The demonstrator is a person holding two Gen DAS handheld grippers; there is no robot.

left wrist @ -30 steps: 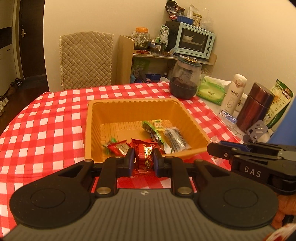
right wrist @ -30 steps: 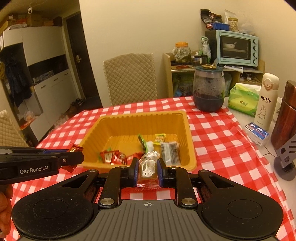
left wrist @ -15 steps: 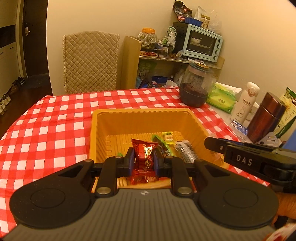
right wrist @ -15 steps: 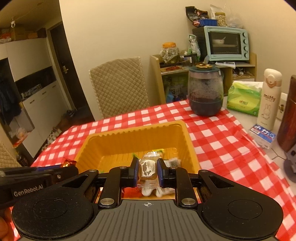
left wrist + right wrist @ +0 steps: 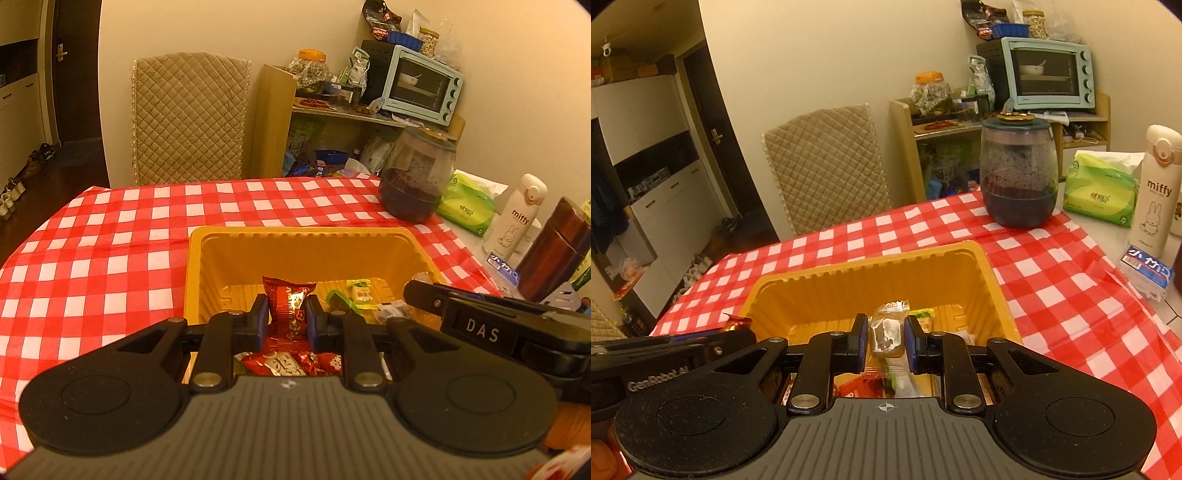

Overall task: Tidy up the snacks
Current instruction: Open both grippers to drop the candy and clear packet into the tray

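Observation:
A yellow plastic tray (image 5: 207,258) (image 5: 871,273) sits on the red-checked tablecloth. My left gripper (image 5: 284,317) is shut on a red snack packet (image 5: 286,306) and holds it over the tray's near part. My right gripper (image 5: 885,330) is shut on a clear-wrapped brown snack (image 5: 884,332), also over the tray. Loose snacks lie on the tray floor: a green-and-yellow packet (image 5: 356,293) and red packets (image 5: 284,363) beneath the left fingers. In the left wrist view the right gripper's side (image 5: 480,325) shows at the right; the left gripper's side (image 5: 665,354) shows in the right wrist view.
A dark glass jar (image 5: 1019,173), a green tissue pack (image 5: 1100,188), a white miffy bottle (image 5: 1158,192), a brown flask (image 5: 554,254) and a small blue box (image 5: 1147,271) stand right of the tray. A quilted chair (image 5: 188,118) and a shelf with a toaster oven (image 5: 421,85) are behind.
Both grippers have moved forward from before the tray's front edge to over the tray, each still holding its snack. The tray now sits lower and closer in both views.

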